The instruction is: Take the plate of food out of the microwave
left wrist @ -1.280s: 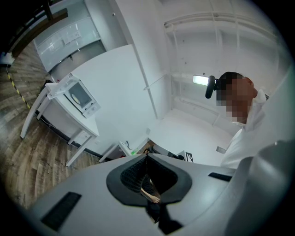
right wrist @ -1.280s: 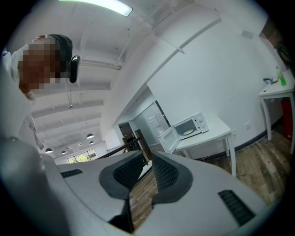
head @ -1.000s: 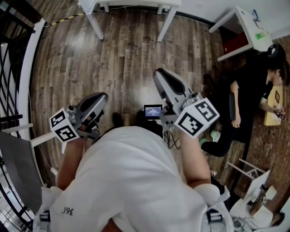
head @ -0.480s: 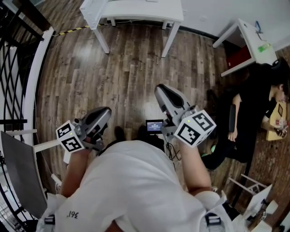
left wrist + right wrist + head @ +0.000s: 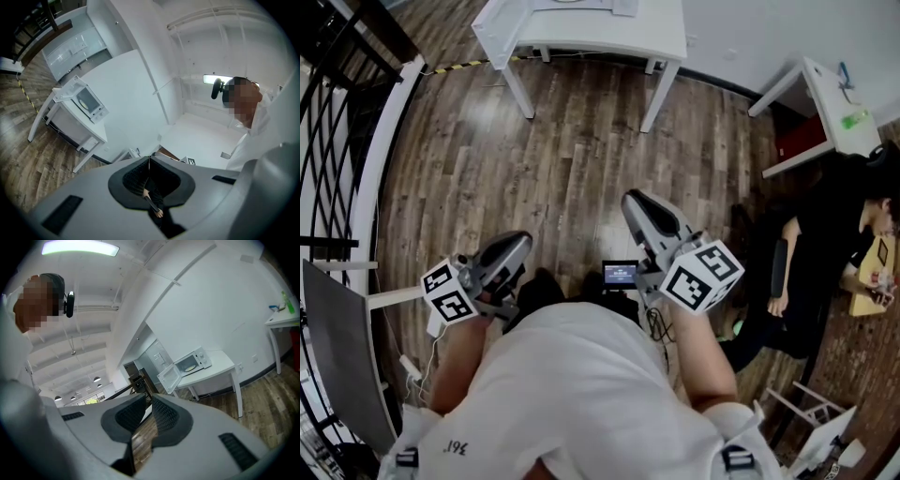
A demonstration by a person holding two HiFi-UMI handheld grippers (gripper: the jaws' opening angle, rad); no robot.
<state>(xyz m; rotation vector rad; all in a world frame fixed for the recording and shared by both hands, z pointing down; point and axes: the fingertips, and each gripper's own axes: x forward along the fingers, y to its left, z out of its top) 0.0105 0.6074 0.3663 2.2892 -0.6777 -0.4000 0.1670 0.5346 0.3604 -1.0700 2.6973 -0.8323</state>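
The microwave (image 5: 190, 364) stands far off on a white table (image 5: 213, 373), its door (image 5: 169, 377) swung open and a plate (image 5: 190, 367) lying inside. The left gripper view shows the same microwave (image 5: 86, 101) small and distant. In the head view only the table (image 5: 600, 33) shows, at the top edge. My left gripper (image 5: 520, 246) is held level at my waist, its tips (image 5: 149, 160) meeting with nothing between them. My right gripper (image 5: 636, 202) points level toward the table; its jaws (image 5: 149, 399) stand slightly apart, with only floor showing through the gap.
Wooden floor (image 5: 572, 159) stretches between me and the table. A black railing (image 5: 337, 141) and a grey panel (image 5: 337, 356) run along the left. A seated person in black (image 5: 825, 234) and a second white table (image 5: 825, 84) are at the right. Yellow-black tape (image 5: 459, 66) marks the floor.
The white table has come further into the head view as I move toward it. Both grippers have shifted with me and keep the same pose.
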